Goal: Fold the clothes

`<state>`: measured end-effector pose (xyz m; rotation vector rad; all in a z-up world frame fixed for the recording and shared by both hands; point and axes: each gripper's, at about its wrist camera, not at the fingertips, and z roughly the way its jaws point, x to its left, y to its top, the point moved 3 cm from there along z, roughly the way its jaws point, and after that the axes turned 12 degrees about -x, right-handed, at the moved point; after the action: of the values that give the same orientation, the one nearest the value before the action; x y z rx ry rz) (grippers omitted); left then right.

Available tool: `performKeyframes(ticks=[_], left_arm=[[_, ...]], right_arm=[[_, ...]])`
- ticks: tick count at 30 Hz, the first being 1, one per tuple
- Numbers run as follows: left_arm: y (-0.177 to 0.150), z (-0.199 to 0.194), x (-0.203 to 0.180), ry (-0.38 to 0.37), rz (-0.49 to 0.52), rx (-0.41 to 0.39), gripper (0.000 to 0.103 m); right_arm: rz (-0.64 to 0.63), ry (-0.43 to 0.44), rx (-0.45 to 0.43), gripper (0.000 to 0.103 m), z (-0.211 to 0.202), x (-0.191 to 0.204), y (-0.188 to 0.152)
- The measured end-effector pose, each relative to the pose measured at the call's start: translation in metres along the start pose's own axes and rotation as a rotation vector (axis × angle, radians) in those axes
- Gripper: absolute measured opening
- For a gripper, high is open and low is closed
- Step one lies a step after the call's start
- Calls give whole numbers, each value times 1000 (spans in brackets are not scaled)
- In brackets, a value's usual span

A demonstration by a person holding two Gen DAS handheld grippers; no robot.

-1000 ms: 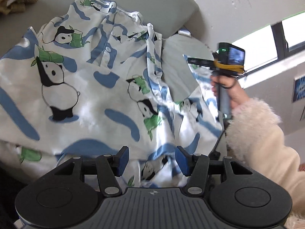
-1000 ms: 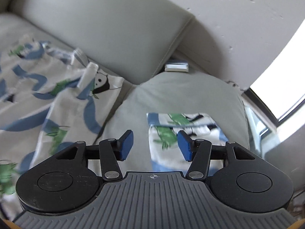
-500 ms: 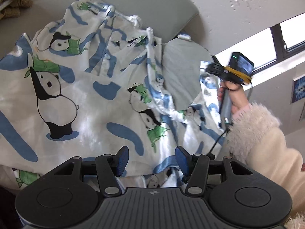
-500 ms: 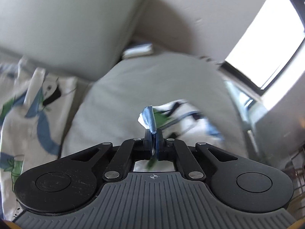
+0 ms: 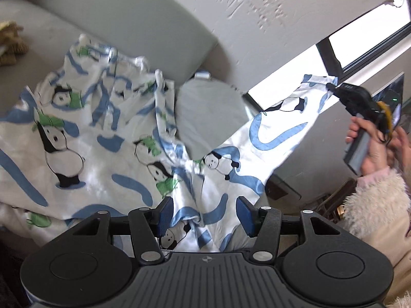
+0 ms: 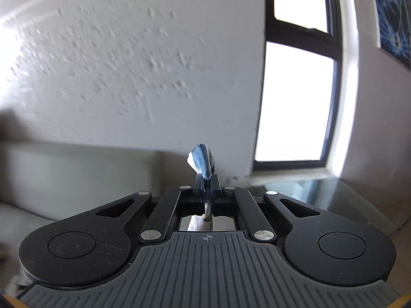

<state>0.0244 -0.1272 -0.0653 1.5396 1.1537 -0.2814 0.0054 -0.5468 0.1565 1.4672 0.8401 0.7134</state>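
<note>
A white shirt [image 5: 84, 138] printed with pandas and blue strokes lies spread on a grey sofa [image 5: 123, 18]. My left gripper [image 5: 204, 214] is open just above the crumpled cloth near the sofa's front edge. My right gripper [image 6: 206, 179] is shut on the tip of a sleeve [image 6: 201, 160]. In the left wrist view it [image 5: 334, 88] holds that sleeve [image 5: 277, 133] stretched up and to the right, off the sofa arm.
The sofa's grey arm cushion [image 5: 208, 118] lies between the shirt body and the lifted sleeve. A brown knitted item [image 5: 10, 43] sits at the far left of the seat. A window [image 6: 295, 97] and a white wall [image 6: 128, 64] are behind.
My right gripper closed on the sleeve end lying on the sofa arm, then lifted it up and to the right, pulling the sleeve taut. My left gripper stayed open and shifted slightly.
</note>
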Motion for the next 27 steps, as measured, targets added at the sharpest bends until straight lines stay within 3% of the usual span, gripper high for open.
performKeyframes(ticks=[5,11,18,22,23,25,27], left_arm=[[15,-41,10,25,-5,-96,51],[35,-95,35,97,-6,-209,52],[37,-148,74,242,-37,-290,53],[33,-157,86,276,-72,-298,53],[32,-157,87,274,-76,-293,53],[29,-154,86,264,-79,-277,53],[25,-149,84,254,-79,-256,55]], right_arm=[[110,152,-27,3,-53,32,45],[110,345,50,3,-80,113,44],[144,608,278,3,-94,237,-39],[177,709,399,5,-104,305,-93],[171,721,435,7,-106,321,-109],[145,754,527,31,-108,350,-144],[146,773,584,39,-114,362,-171]])
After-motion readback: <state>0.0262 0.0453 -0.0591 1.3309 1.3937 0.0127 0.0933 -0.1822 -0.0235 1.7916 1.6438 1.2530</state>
